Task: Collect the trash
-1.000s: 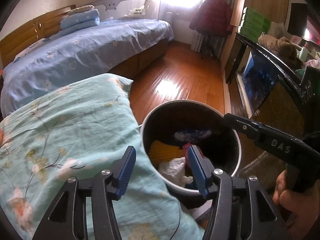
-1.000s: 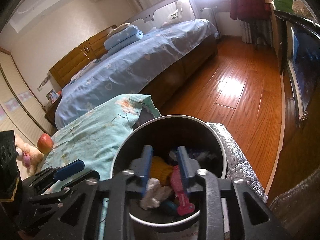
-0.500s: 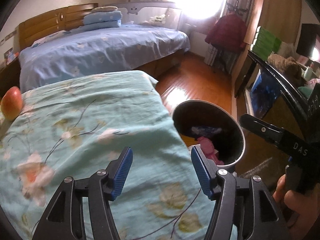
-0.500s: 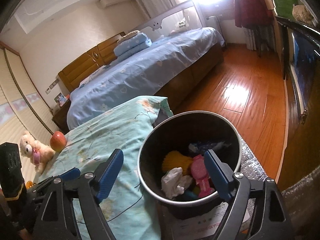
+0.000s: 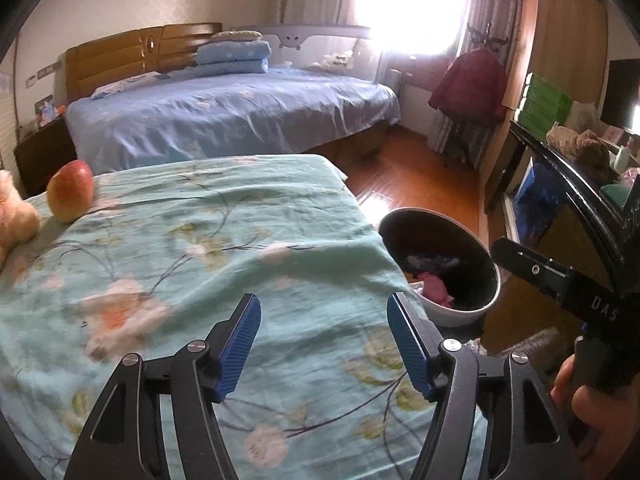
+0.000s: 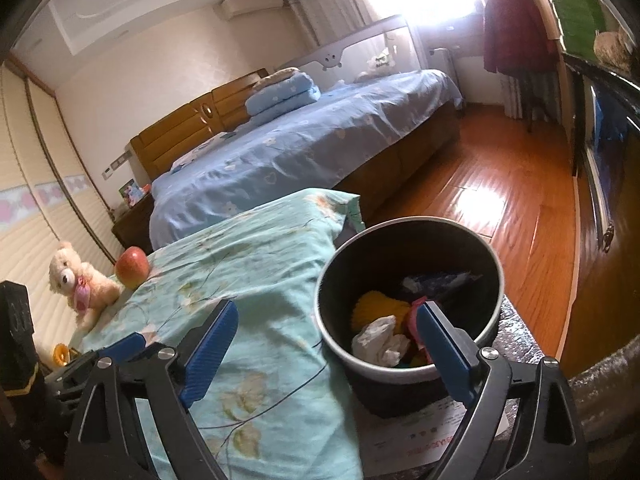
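Both grippers have drawn back from the bin since the earlier frames: the left gripper (image 5: 324, 344), previously poised at the bin's rim, now hangs over the floral cloth, and the right gripper (image 6: 326, 346), previously closed to a narrow gap over the bin, now stands wide apart and holds nothing. Left gripper: blue pads likewise spread, nothing between them. Black trash bin (image 6: 408, 236), round with a pale rim, stands upright just beside the right-hand edge of the teal floral cloth (image 5: 224, 248), its mouth facing up; seen from the left wrist view it lies to the right of the gripper (image 5: 440, 220). Contents: crumpled white paper (image 6: 378, 340) nearest the camera, a yellow item (image 6: 372, 306) behind it, a pink item (image 6: 414, 312) partly hidden by the right pad, and a blue wrapper (image 6: 434, 280) lying roughly crosswise at the far side. An apple (image 6: 132, 266) and a teddy bear (image 6: 78, 284) rest side by side at the cloth's far left edge, well apart from the bin. Behind them, a blue-sheeted bed (image 5: 232, 116); to the right, wooden floor (image 6: 500, 208).
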